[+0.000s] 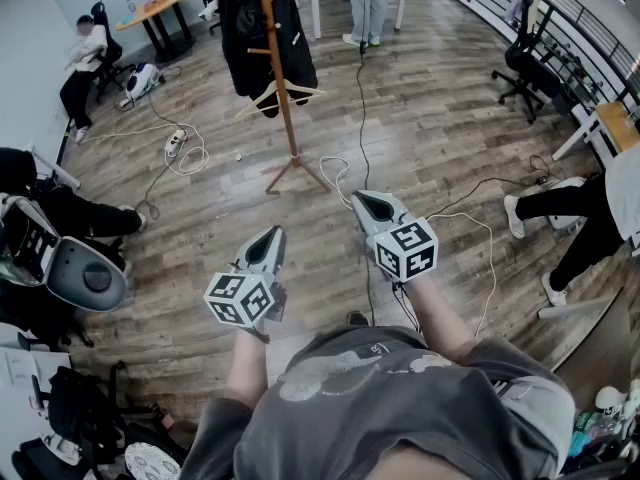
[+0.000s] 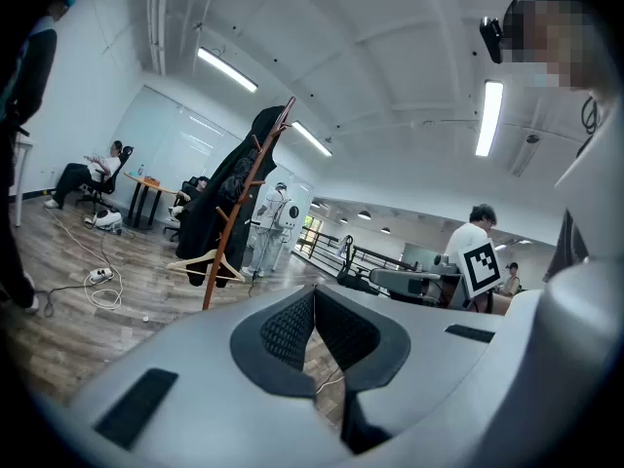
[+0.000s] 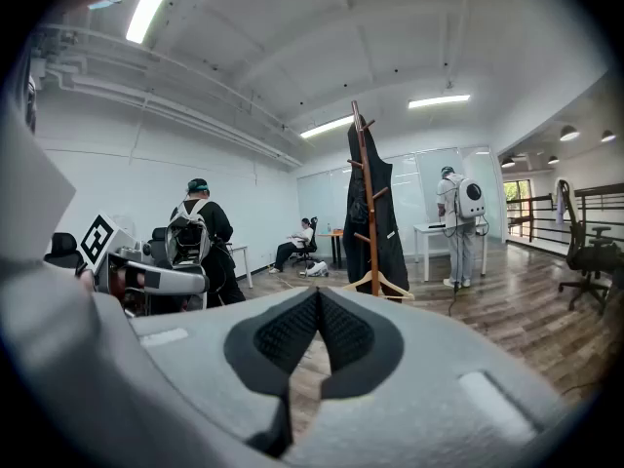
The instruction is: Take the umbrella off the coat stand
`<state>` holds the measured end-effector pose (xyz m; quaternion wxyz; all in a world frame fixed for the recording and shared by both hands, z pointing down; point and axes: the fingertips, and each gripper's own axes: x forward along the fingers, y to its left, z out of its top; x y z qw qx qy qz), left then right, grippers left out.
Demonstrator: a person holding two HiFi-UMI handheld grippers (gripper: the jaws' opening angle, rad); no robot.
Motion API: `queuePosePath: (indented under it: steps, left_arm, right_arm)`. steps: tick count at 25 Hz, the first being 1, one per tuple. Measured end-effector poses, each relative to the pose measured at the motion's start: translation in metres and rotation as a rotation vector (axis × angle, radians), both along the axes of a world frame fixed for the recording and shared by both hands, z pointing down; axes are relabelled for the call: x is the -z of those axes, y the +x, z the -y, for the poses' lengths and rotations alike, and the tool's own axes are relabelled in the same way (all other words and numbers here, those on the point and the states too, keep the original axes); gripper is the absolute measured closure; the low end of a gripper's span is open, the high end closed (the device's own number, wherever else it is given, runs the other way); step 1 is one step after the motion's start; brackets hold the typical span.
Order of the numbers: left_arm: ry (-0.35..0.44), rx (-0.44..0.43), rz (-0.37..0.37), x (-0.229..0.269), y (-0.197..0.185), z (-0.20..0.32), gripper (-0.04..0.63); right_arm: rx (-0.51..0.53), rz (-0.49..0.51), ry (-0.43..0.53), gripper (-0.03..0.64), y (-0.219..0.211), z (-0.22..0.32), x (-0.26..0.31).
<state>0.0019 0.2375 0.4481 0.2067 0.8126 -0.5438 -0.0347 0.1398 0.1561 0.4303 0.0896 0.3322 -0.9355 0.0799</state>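
Two grippers sit low in front of me, side by side above the wood floor (image 1: 430, 138): the left gripper (image 1: 272, 236) and the right gripper (image 1: 362, 200), both aimed toward the coat stand (image 1: 281, 88). In each gripper's own view the dark pads are pressed together at their tips with nothing between them, so both are closed and hold nothing.

The coat stand is ahead of the grippers and well apart from them, upright on its spread feet. A dark coat (image 1: 250, 28) hangs from its upper pegs, and a bare wooden hanger (image 1: 283, 96) hangs lower on the pole. I cannot pick out the umbrella from the dark cloth there in any view.

A black cable (image 1: 362, 98) runs along the floor just right of the stand. A white power strip (image 1: 176, 143) lies to its left. A person (image 1: 368, 3) stands beyond the stand.
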Motion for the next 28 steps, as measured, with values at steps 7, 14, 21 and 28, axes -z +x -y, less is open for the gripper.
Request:
queuePosePath:
  steps: [7,14,21,28]
  left_arm:
    - [0.017,-0.001,0.026,0.008,-0.006,-0.011,0.583]
    - [0.024,-0.026,0.063,0.011,-0.012,-0.023,0.583]
    - [0.005,-0.040,0.055,0.000,-0.025,-0.049,0.583]
    - [-0.025,-0.019,0.021,-0.019,-0.041,-0.060,0.583]
  right_arm:
    - [-0.011,-0.010,-0.009,0.621,-0.005,-0.008,0.002]
    - [-0.010,0.000,-0.031,0.621,-0.013,-0.023,-0.003]
    - [-0.026,0.019,-0.046,0.620,-0.027,-0.043,-0.012]
    - [-0.043,0.030,-0.066,0.620,-0.039,-0.056,-0.022]
